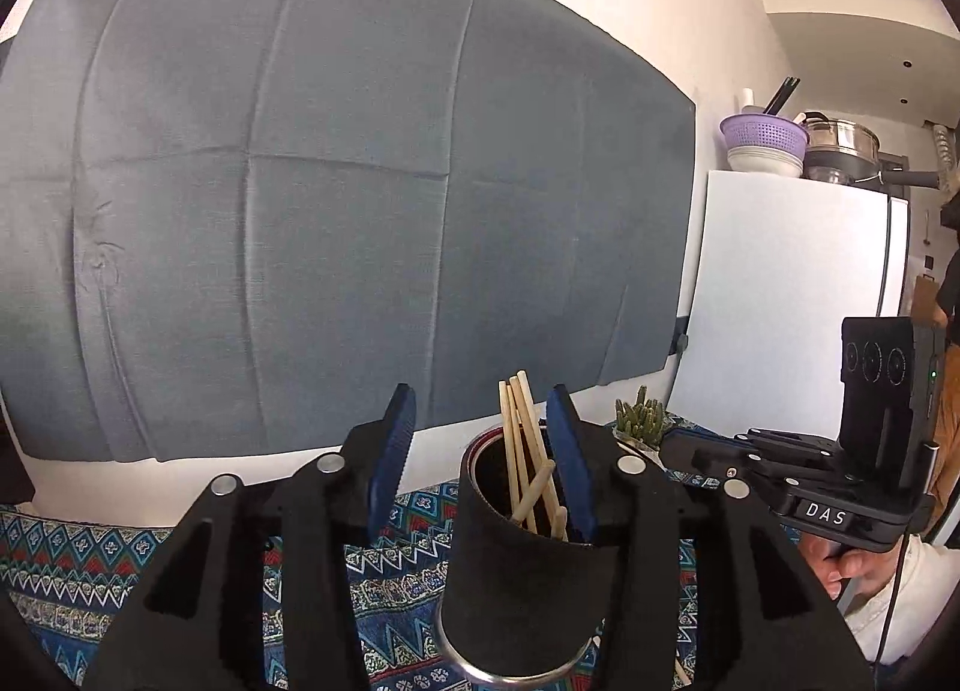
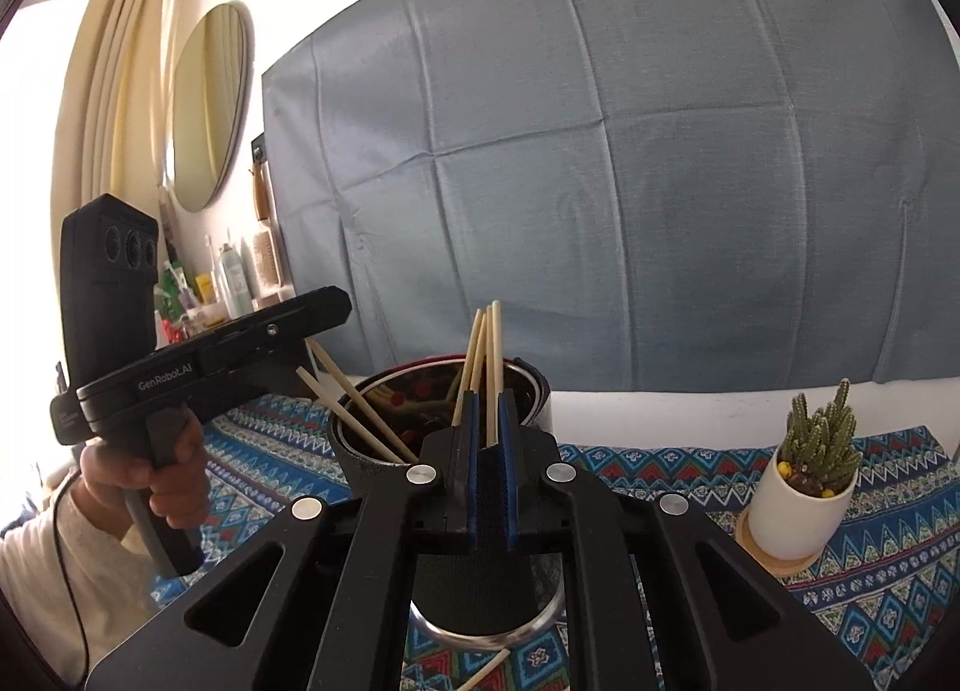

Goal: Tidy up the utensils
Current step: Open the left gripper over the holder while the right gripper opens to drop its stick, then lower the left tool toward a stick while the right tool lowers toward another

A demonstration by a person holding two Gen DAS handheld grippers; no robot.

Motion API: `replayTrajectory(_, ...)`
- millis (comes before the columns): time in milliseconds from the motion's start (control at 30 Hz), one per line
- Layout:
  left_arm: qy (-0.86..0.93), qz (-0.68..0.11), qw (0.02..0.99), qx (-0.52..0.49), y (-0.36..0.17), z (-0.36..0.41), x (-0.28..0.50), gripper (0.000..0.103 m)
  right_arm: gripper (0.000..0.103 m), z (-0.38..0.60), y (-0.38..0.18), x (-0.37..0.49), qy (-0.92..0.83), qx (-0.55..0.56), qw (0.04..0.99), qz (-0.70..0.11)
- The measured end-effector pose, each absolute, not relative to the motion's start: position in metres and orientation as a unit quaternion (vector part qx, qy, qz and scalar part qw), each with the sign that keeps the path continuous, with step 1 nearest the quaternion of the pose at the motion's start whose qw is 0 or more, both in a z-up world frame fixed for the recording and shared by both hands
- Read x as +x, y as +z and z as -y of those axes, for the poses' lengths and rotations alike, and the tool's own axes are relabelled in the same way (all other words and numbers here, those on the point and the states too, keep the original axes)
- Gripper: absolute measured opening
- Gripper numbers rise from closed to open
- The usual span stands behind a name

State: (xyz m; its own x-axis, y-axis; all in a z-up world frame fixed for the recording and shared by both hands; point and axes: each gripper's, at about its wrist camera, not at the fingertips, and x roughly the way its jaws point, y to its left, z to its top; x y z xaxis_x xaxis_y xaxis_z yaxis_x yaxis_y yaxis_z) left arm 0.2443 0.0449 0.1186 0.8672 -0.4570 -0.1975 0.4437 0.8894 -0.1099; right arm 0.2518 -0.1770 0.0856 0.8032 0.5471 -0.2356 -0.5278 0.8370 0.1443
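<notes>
My right gripper [image 2: 487,421] is clenched on a small bunch of wooden chopsticks [image 2: 487,358], their tips standing up above the mouth of the dark holder cup [image 2: 384,460]. More chopsticks already lean inside the cup, and one lies loose on the cloth at the bottom of the right wrist view. My left gripper [image 1: 480,451] is released, its jaws standing apart with nothing pressed between them; one blue pad sits just beside the cup's rim in its own view.

To do this well, I judge I should bring the bundle over the centre of the opening, tilt it nearer upright, lower it inside, then let go, so the sticks don't catch the rim or tip the cup. The free left gripper could steady the cup wall.

The table [image 2: 888,547] carries a blue patterned cloth, with a potted cactus [image 2: 816,451] to the right. A grey sheet [image 1: 360,181] hangs on the wall behind.
</notes>
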Motion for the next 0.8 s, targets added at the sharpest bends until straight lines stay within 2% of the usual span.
replayTrajectory(100, -0.220, -0.112, 0.969, -0.029, 0.123, -0.050, 0.233, 0.072, 0.009, 0.184, 0.087, 0.247, 0.276, 0.038, 0.951, -0.137)
replayTrajectory(133, -0.215, -0.114, 0.970, -0.027, 0.125, -0.052, 0.229, 0.075, 0.014, 0.186, 0.087, 0.246, 0.272, 0.039, 0.951, -0.139)
replayTrajectory(200, -0.199, -0.115, 0.973, -0.026, 0.128, -0.055, 0.221, 0.091, 0.025, 0.193, 0.087, 0.243, 0.262, 0.043, 0.954, -0.142)
replayTrajectory(267, -0.192, -0.117, 0.974, -0.025, 0.129, -0.059, 0.212, 0.098, 0.033, 0.200, 0.088, 0.239, 0.250, 0.044, 0.957, -0.140)
replayTrajectory(333, -0.182, -0.123, 0.975, -0.024, 0.130, -0.061, 0.203, 0.098, 0.048, 0.206, 0.089, 0.233, 0.243, 0.047, 0.959, -0.141)
replayTrajectory(367, -0.174, -0.128, 0.976, -0.022, 0.130, -0.061, 0.199, 0.098, 0.051, 0.210, 0.090, 0.231, 0.240, 0.050, 0.959, -0.142)
replayTrajectory(400, -0.162, -0.133, 0.978, -0.020, 0.130, -0.062, 0.195, 0.098, 0.058, 0.212, 0.090, 0.228, 0.237, 0.052, 0.959, -0.144)
replayTrajectory(467, -0.128, -0.150, 0.980, -0.014, 0.128, -0.061, 0.190, 0.098, 0.076, 0.215, 0.089, 0.224, 0.227, 0.050, 0.960, -0.156)
replayTrajectory(500, -0.117, -0.162, 0.980, -0.014, 0.126, -0.060, 0.188, 0.097, 0.089, 0.215, 0.087, 0.223, 0.223, 0.048, 0.960, -0.165)
replayTrajectory(700, -0.085, -0.238, 0.967, -0.027, 0.096, -0.060, 0.184, 0.097, 0.090, 0.201, 0.057, 0.233, 0.171, -0.012, 0.946, -0.275)
replayTrajectory(800, -0.077, -0.266, 0.960, -0.034, 0.077, -0.061, 0.184, 0.097, 0.089, 0.199, 0.035, 0.241, 0.165, -0.007, 0.927, -0.336)
